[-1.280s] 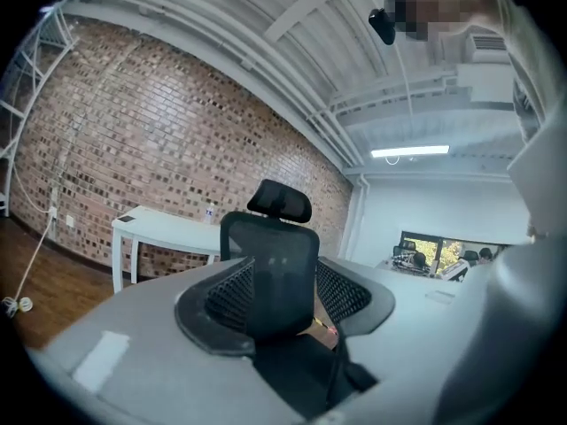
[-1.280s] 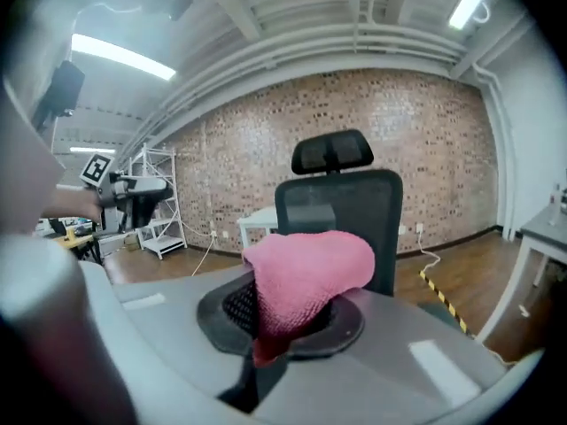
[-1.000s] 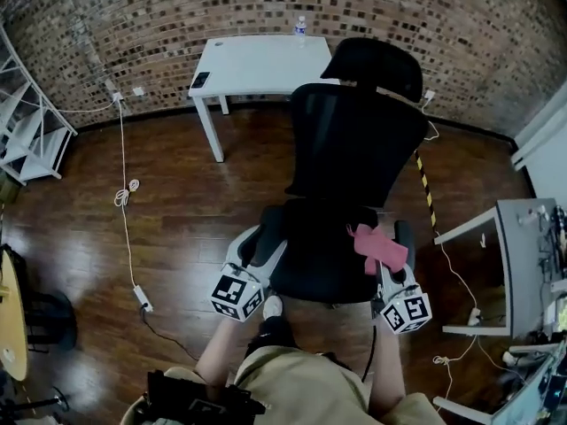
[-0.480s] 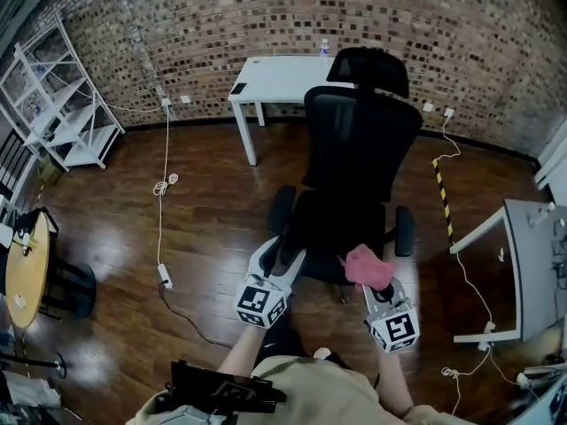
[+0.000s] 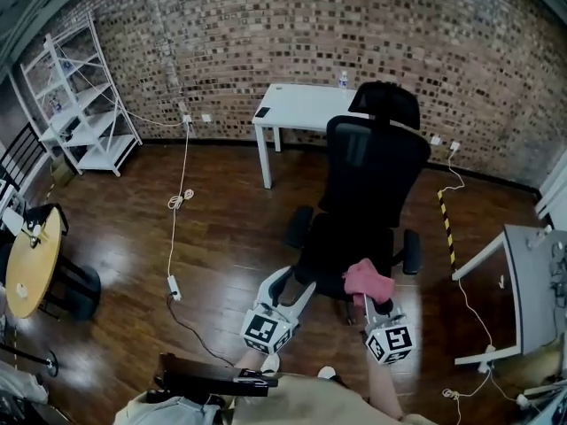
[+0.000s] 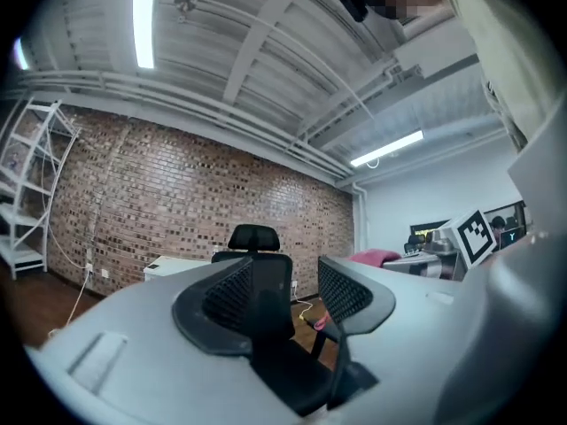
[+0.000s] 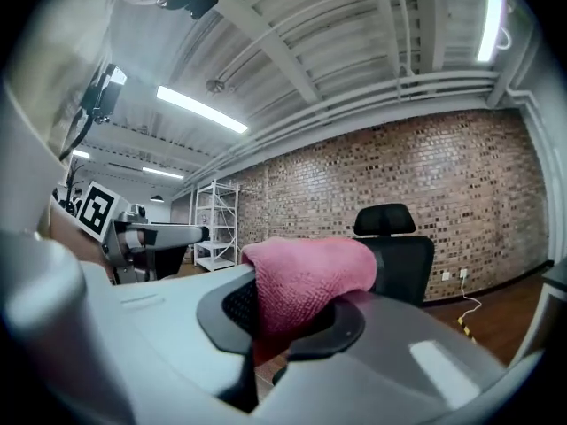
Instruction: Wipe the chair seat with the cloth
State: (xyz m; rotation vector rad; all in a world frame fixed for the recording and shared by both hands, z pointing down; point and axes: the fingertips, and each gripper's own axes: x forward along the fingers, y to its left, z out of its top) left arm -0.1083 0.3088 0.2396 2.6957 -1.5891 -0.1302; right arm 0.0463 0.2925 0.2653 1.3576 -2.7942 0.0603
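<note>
The black office chair point(image 5: 368, 171) stands in the middle of the room, and its seat point(image 5: 341, 242) shows dark and bare in the head view. A pink cloth point(image 5: 368, 281) is bunched between the jaws of my right gripper point(image 5: 366, 296), which is shut on it just in front of the seat's front edge. In the right gripper view the cloth point(image 7: 306, 282) fills the right gripper point(image 7: 292, 321), with the chair point(image 7: 399, 255) behind. My left gripper point(image 5: 294, 289) is open and holds nothing. The left gripper point(image 6: 297, 295) frames the chair point(image 6: 257, 255) between its jaws.
A white desk point(image 5: 306, 104) with a bottle point(image 5: 343, 80) stands behind the chair by the brick wall. White shelving point(image 5: 80, 104) is at the far left, a round wooden table point(image 5: 31, 264) at the left edge, a grey desk point(image 5: 532, 282) at the right. A cable and power strip point(image 5: 174, 286) lie on the floor.
Both grippers have drawn back from the chair. The cloth has left the right side of the seat and now hangs in front of it. The chair looks farther away.
</note>
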